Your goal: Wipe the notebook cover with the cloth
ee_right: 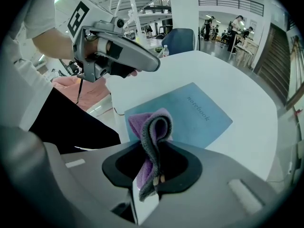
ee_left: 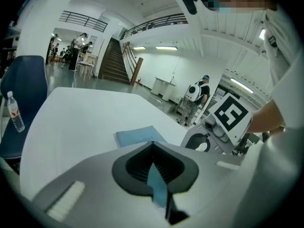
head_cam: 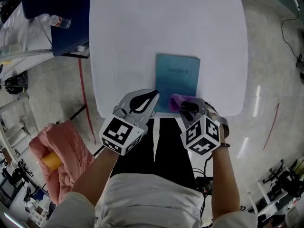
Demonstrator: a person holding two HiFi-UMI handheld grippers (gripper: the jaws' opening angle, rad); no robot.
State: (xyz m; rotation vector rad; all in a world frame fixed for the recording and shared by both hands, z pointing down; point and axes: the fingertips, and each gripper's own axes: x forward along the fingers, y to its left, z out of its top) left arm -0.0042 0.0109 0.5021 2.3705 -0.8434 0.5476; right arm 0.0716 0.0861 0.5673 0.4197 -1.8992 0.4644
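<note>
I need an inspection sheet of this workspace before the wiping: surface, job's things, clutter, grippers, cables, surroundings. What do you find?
Surface: white rounded table, bare except for the job's things.
Job's things: teal paper-covered notebook, closed and flat near the front edge; purple-and-grey cloth at its near edge.
Clutter: nothing seen on the table.
Grippers: right gripper shut on the cloth; left gripper jaws almost together, blue sliver in the slit, grip unclear.
Cables: black cable on the floor, right side.
Surroundings: blue chair, clear plastic bottle by it, pink fabric heap on the left.

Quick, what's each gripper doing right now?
Left gripper: closed, holding nothing.
Right gripper: closed on the cloth.
</note>
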